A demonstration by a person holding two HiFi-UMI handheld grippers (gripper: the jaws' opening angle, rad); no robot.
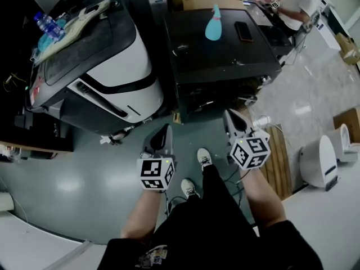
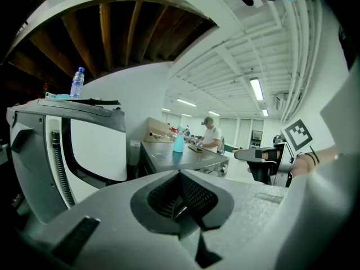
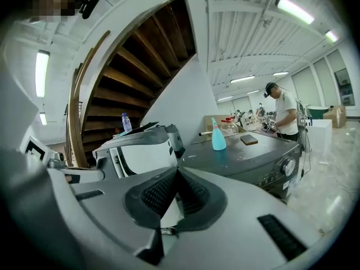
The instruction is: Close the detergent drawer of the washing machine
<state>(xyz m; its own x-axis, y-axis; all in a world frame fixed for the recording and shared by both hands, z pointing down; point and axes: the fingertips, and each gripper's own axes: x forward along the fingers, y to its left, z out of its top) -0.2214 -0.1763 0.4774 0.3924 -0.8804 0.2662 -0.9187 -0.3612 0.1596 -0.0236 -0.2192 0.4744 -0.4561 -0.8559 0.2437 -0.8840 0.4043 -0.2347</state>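
Note:
The dark grey washing machine (image 1: 225,49) stands at the top centre of the head view, with a teal spray bottle (image 1: 213,25) and a dark phone (image 1: 243,31) on its lid. Its front panel with a round knob (image 3: 288,166) shows in the right gripper view; I cannot make out the detergent drawer. My left gripper (image 1: 165,129) and right gripper (image 1: 229,116) are both held in the air short of the machine's front, apart from it. In the gripper views the left gripper (image 2: 180,176) and right gripper (image 3: 177,173) each have their jaws pressed together with nothing between them.
A big white and black machine (image 1: 118,66) stands to the left, with a water bottle (image 1: 48,24) on it. A person (image 1: 295,4) works at a table at the back right. White bins (image 1: 320,162) and a wooden pallet (image 1: 278,165) lie to the right. Cables trail on the floor.

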